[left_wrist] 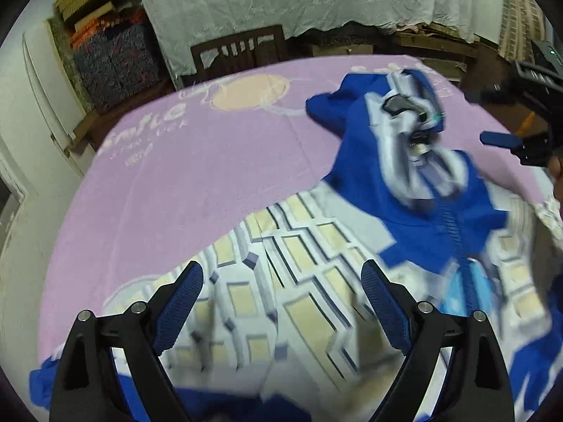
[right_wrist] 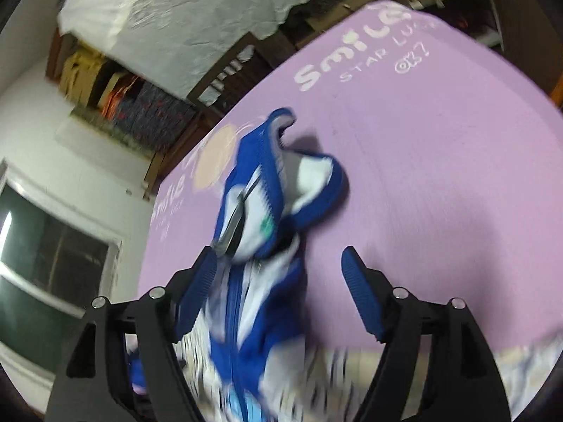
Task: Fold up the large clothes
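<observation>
Jacket point(left_wrist: 415, 190) spread on the purple-covered bed point(left_wrist: 197, 176), zip running from near edge toward far edge — directly beneath right gripper point(right_wrist: 278, 295), spread and pinching nothing; left gripper point(left_wrist: 281, 302), likewise spread and empty, over patterned body beside the zip.
</observation>
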### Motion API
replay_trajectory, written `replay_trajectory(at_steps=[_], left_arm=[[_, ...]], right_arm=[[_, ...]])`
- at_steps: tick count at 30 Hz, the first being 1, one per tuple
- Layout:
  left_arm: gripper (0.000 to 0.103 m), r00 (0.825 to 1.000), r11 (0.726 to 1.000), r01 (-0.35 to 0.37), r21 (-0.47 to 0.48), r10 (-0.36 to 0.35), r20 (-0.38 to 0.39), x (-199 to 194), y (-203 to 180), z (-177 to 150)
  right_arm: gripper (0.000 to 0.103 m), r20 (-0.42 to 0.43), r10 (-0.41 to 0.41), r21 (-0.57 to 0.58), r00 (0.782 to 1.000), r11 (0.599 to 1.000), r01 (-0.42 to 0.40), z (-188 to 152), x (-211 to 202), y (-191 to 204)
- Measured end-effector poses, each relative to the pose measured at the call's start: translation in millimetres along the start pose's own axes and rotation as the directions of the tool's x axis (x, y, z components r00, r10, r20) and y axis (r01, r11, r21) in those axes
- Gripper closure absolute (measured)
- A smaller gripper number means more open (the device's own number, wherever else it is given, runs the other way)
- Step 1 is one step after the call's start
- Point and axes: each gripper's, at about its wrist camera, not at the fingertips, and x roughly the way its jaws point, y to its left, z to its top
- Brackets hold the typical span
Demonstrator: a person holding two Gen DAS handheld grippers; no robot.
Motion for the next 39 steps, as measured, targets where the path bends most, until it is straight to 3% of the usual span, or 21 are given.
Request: replay_trajectory(at_steps=[3,9,10,11,13,15,17,19,21,22,23,25,26,29,31,33,36,39], left_arm=[[0.011,0.998,0.999,0.026,-0.027,-0.027,-0.049,22,10,-4],[0.009,0.993,0.991,0.099,-0.089,-0.105,-0.061,29,25,-3],[0.007,0.992,0.99,0.103,-0.094,-0.109,-0.065,30,26,-3],[0.007,0.992,0.99,0.103,-0.097,-0.11,-0.068,31,27,-2],[0.007,0.993,0.991,0.091,-0.101,-0.098,-0.071,30,29,-2],[0.007,0.997,0.995,0.037,-0.094,-0.043,-0.058,25,35,-1],[0.007,0.999,0.994,-0.043,-0.103,0.041,-0.019,18,47,2],[0.007,0.996,0.985,-0.091,-0.146,0.094,0.011,12,64,6],[0.007,0.992,0.974,-0.117,-0.194,0.123,0.019,9,80,9],[0.007,0.991,0.966,-0.127,-0.226,0.134,0.015,9,91,9],[0.007,0.991,0.961,-0.129,-0.244,0.135,0.01,9,96,9],[0.007,0.991,0.948,-0.129,-0.291,0.13,-0.015,13,110,9],[0.007,0.992,0.945,-0.127,-0.303,0.126,-0.023,15,112,9],[0.007,0.995,0.945,-0.101,-0.312,0.094,-0.036,19,114,13],[0.007,0.995,0.95,-0.102,-0.295,0.096,-0.035,20,108,14],[0.007,0.993,0.958,-0.114,-0.264,0.108,-0.038,25,101,15],[0.007,0.992,0.966,-0.123,-0.229,0.114,-0.051,30,93,8],[0.007,0.991,0.969,-0.131,-0.21,0.121,-0.06,35,88,5]], right_arm=[[0.029,-0.011,-0.001,0.039,1.0,0.999,0.001,17,24,-8],[0.027,-0.018,0.014,0.067,1.0,0.998,-0.013,41,70,-9],[0.033,-0.013,0.012,0.068,1.0,0.998,-0.011,45,76,-8],[0.058,-0.007,0.008,0.065,1.0,0.998,-0.008,48,80,-5],[0.092,0.008,-0.025,0.006,1.0,1.0,0.025,56,87,11],[0.093,0.066,-0.04,-0.094,0.997,0.994,0.046,61,81,44],[0.093,0.112,-0.003,-0.255,0.994,0.966,0.032,56,69,98],[0.089,0.133,0.015,-0.422,0.991,0.906,0.043,39,60,147],[0.059,0.075,0.013,-0.602,0.997,0.797,0.035,5,68,197],[0.032,-0.016,0.005,-0.66,1.0,0.751,-0.014,-11,80,213],[0.034,-0.075,0.0,-0.692,0.997,0.72,-0.052,-25,90,222],[0.037,-0.095,-0.011,-0.725,0.995,0.686,-0.062,-37,97,228],[0.039,-0.085,-0.004,-0.725,0.996,0.687,-0.059,-35,97,225],[0.042,-0.075,0.061,-0.575,0.995,0.813,-0.094,2,88,192],[0.045,-0.027,-0.021,-0.522,0.999,0.853,0.004,22,91,171],[0.046,-0.031,-0.102,-0.487,0.994,0.87,0.074,34,103,153],[0.046,-0.066,-0.151,-0.465,0.986,0.879,0.104,34,124,141],[0.046,-0.054,-0.182,-0.554,0.982,0.824,0.122,24,140,159]])
